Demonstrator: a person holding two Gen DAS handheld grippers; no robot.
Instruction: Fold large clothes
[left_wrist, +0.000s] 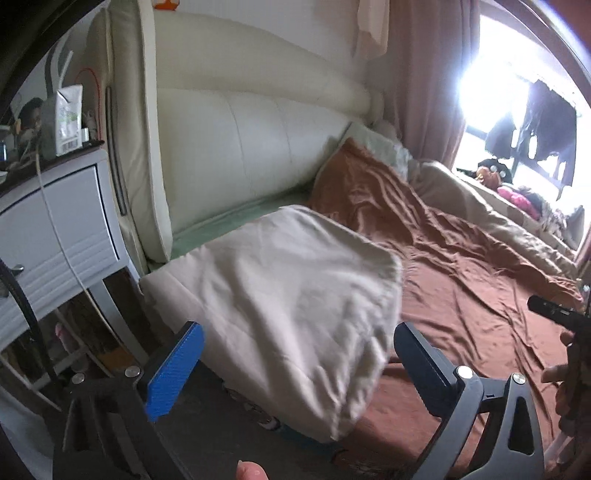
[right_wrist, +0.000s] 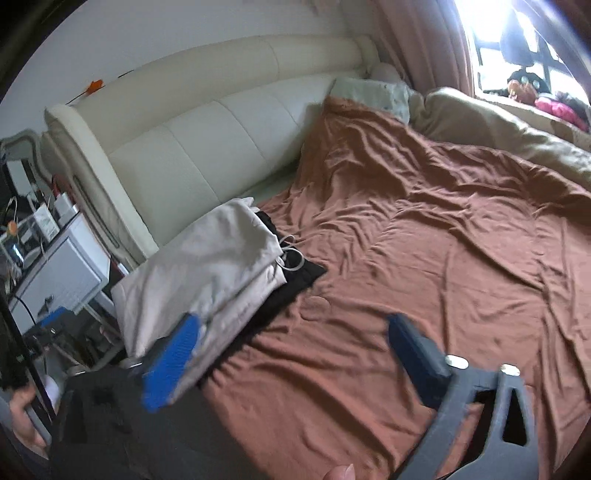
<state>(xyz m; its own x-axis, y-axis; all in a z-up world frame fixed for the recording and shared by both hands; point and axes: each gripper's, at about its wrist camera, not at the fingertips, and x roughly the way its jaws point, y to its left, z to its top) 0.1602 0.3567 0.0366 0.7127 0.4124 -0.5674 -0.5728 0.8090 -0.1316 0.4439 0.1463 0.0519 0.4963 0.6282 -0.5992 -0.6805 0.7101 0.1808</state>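
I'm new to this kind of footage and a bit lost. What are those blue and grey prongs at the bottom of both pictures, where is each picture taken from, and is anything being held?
The prongs are two-finger grippers that a person holds, one in each hand. Each carries a wide-angle camera looking forward along its fingers, so you get one picture per hand. In the left-hand picture the left gripper stands wide open, holding nothing. The right gripper in the other picture is also open and empty. Both look onto a bed covered by a brown sheet. Near the bed's edge, beside a white nightstand, lies a folded cream garment on top of a black garment. A cream padded headboard stands behind.
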